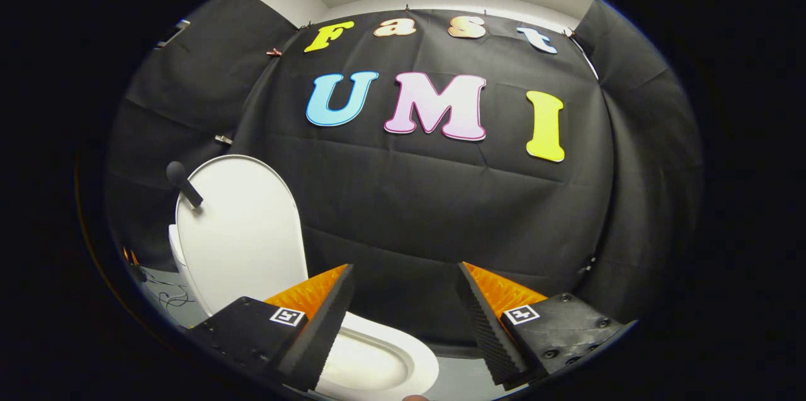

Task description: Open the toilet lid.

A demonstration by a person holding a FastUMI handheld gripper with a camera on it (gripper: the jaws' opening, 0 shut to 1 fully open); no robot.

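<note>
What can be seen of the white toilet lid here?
The white oval toilet lid looks like smooth glossy plastic. It stands raised, roughly upright, against the black cloth wall, above the white seat and bowl. A dark round-tipped handle juts from its upper edge. The gripper is open with spread fingers, apart from the lid, holding nothing.

We are holding our gripper [405, 319] with its two fingers [324, 319] spread wide apart, gripping nothing, their tips pointing forward and up

toilet [371, 363]: 1 | lid [242, 231]: 1 | tool [406, 291]: 1, fingers apart
</note>
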